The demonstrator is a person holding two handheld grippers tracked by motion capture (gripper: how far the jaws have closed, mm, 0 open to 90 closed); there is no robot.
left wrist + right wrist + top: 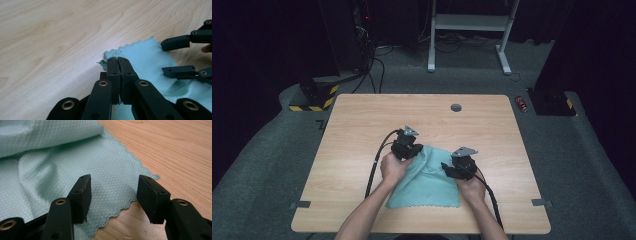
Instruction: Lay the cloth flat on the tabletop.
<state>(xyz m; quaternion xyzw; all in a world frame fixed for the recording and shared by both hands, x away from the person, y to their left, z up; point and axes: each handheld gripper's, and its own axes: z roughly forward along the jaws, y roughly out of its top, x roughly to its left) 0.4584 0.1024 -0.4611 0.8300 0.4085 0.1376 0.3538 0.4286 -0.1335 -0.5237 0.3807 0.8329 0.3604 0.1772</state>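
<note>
The left gripper (117, 59) pinches a corner of the teal cloth (427, 182) lying on the table (362, 120), probably starting a fold; the right gripper (113, 195), spread, must grip the near corner.

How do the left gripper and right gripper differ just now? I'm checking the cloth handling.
The left gripper is shut, pinching a corner of the teal cloth; the right gripper is open with a cloth corner lying between its jaws, ungripped. In the high view, the left gripper sits farther up the cloth than the right. Both are black, hand-held and over the cloth.
</note>
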